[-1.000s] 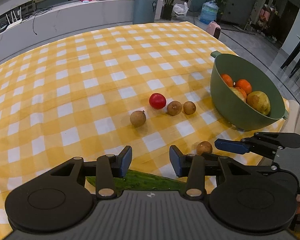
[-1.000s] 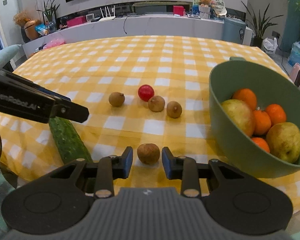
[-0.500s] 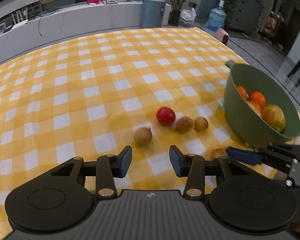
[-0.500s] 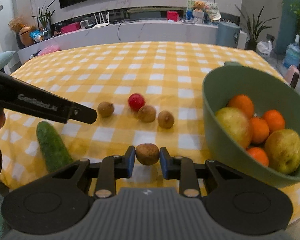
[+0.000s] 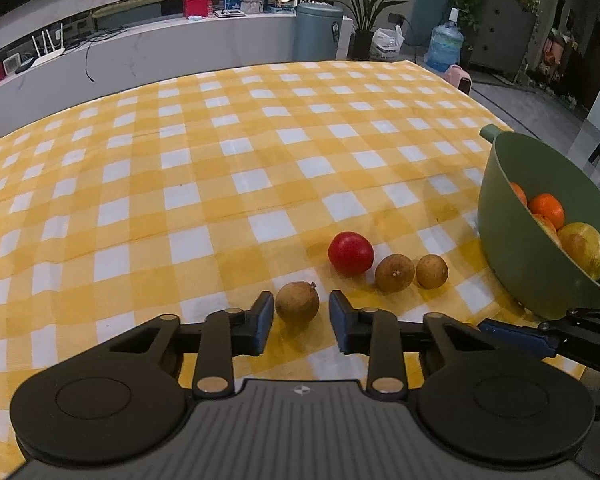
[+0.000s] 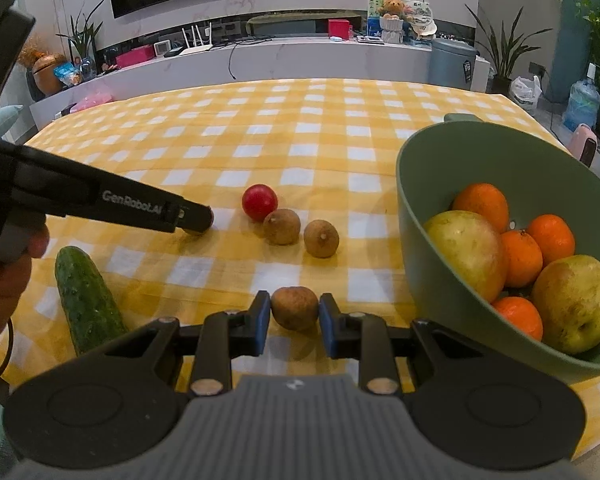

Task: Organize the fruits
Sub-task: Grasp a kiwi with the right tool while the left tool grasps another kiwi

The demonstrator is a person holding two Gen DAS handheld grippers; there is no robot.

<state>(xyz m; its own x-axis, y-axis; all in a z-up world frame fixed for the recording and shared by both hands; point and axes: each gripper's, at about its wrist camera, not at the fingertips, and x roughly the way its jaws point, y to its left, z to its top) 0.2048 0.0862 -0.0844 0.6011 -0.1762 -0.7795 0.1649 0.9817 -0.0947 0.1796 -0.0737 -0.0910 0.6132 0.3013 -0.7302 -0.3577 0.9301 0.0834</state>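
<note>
My left gripper [image 5: 300, 308] is down at the checked tablecloth with a round brown fruit [image 5: 297, 302] between its closing jaws; a thin gap still shows at the right pad. In the right wrist view, that gripper's finger [image 6: 196, 220] hides the fruit. My right gripper [image 6: 295, 305] is shut on another brown fruit [image 6: 295, 308] near the table's front edge, left of the green bowl [image 6: 412, 216]. A red fruit [image 5: 351, 254] and two more brown fruits [image 5: 395, 273] [image 5: 432, 271] lie in a row beyond my left gripper.
The green bowl [image 5: 512, 248] stands at the right edge and holds several oranges [image 6: 518, 252] and two yellow-green pears [image 6: 572, 300]. A cucumber [image 6: 86, 300] lies at the front left, under a person's hand [image 6: 0, 280]. The far tablecloth is bare.
My left gripper moved forward and down, away from the cucumber to the leftmost brown fruit, and its jaws narrowed around it. My right gripper shut on its brown fruit.
</note>
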